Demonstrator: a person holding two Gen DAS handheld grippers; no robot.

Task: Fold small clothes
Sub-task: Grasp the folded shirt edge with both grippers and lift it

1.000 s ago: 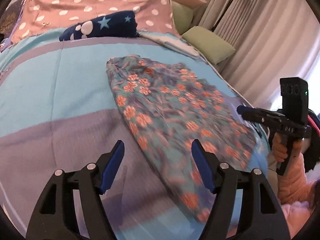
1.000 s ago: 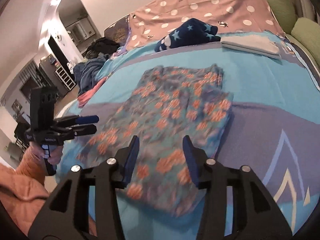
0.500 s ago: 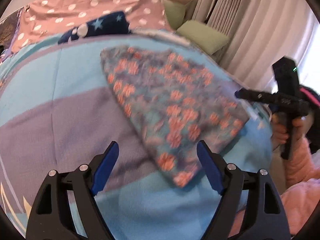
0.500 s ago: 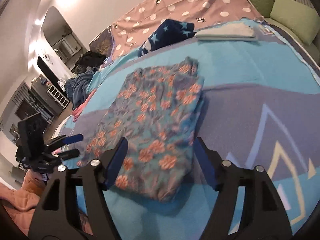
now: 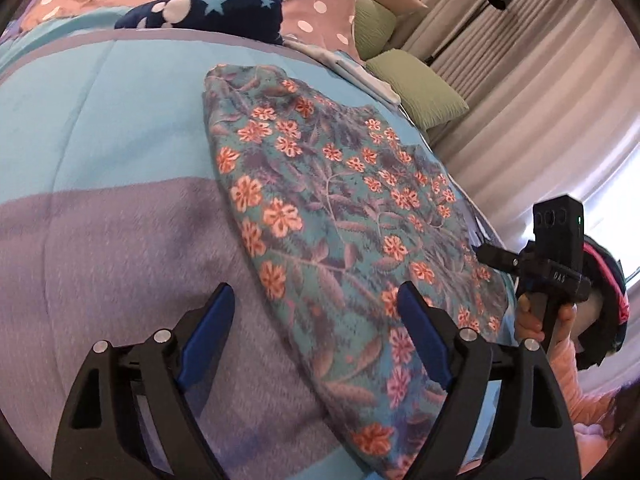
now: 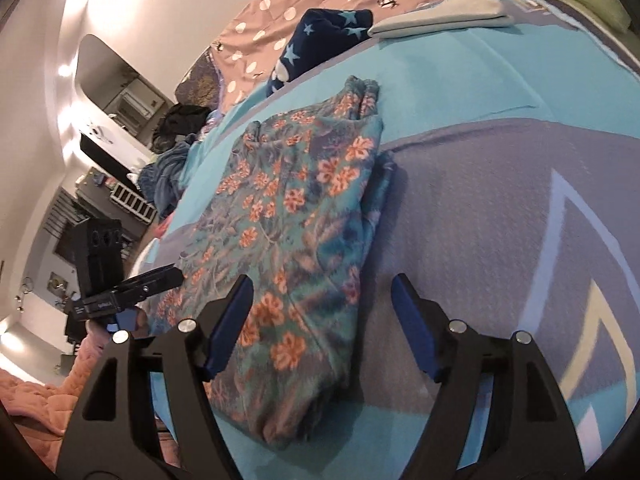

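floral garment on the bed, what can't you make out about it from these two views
- Floral garment, left wrist view: its near end is cut off by the bottom edge and hidden behind the left hand-held gripper.
- Right wrist view: its left corner lies behind the right hand-held gripper.
- Both views: what kind of garment it is; folded layers hide its shape.

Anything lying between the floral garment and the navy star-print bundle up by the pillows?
Nothing: only bare turquoise blanket separates the floral garment from the navy star-print bundle, shown in both wrist views.
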